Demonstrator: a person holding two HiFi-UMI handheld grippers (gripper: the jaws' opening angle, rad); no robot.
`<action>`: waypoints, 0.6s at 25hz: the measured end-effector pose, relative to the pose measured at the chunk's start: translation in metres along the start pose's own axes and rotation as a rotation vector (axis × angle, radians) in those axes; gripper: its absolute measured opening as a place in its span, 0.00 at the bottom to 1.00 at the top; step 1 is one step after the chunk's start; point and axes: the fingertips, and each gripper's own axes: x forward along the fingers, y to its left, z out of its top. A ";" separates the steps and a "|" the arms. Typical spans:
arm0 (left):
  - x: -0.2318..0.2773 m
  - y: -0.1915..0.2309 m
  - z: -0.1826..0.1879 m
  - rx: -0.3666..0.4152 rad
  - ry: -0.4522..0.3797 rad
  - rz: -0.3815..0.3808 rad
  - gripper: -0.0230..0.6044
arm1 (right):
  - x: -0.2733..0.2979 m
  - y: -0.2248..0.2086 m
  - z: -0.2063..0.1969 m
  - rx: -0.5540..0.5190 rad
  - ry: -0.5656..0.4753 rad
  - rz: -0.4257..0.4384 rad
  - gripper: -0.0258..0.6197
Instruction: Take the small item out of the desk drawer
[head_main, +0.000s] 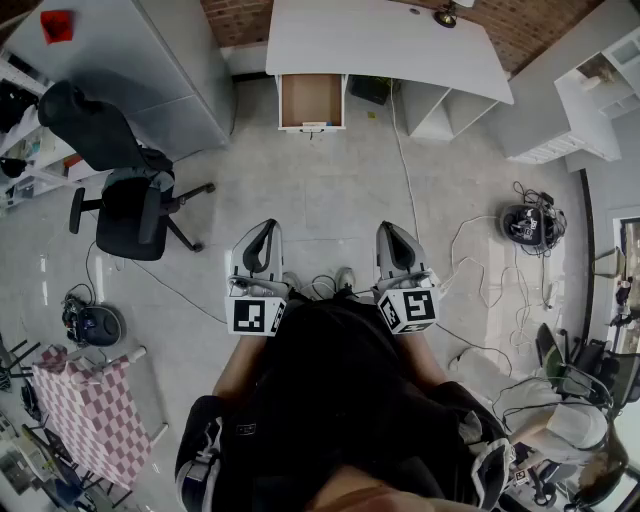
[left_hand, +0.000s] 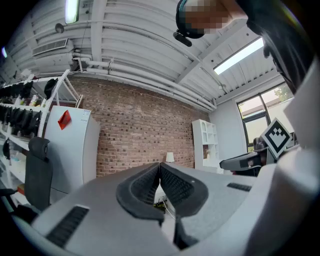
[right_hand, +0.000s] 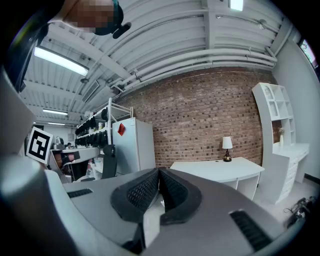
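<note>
Head view, left to right.

- Cabinet (head_main: 150, 60), far left: white, cut off by the frame edge, with a red item (head_main: 57, 25) on it that is too small to identify.
- Chair (head_main: 125, 190): black, on the floor (head_main: 330, 190) below the cabinet. Its base is partly hidden under the seat.
- Left gripper (head_main: 268, 226): held low in front of the person, tips pointing toward the desk. In the left gripper view its jaws (left_hand: 160, 165) are pressed together at the tips with nothing between them.
- Drawer (head_main: 311, 100): pulled out from the left end of the desk, well apart from both grippers. The brown bottom is visible. The small item is too small to make out from here. There is only an unclear speck at the drawer's front edge. In both gripper views the drawer is hidden behind the jaws.
- Desk (head_main: 385, 40): white, against the brick wall (head_main: 240, 15). Its far edge is cut off by the top of the frame.
- Right gripper (head_main: 388, 227): level with the left one and parallel to it. In the right gripper view its jaws (right_hand: 159, 171) are also closed tip to tip and empty.
- Lamp (head_main: 446, 14): on the right end of the desk, half cut off here. It is seen whole in the right gripper view (right_hand: 227, 148).
- Shelf (head_main: 590, 100): white, at far right. Its contents are unclear.
- Cables (head_main: 470, 260): loose on the floor right of the right gripper, running out of view under the person's body.
</note>
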 end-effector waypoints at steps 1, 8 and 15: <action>0.000 0.001 0.000 0.001 0.004 0.000 0.05 | 0.001 0.000 0.000 0.000 0.000 0.001 0.08; -0.001 0.009 0.002 -0.011 -0.010 -0.006 0.05 | 0.007 0.011 0.001 -0.003 0.001 0.004 0.08; -0.006 0.029 -0.002 -0.017 -0.003 -0.022 0.05 | 0.022 0.028 0.000 0.006 -0.004 -0.010 0.08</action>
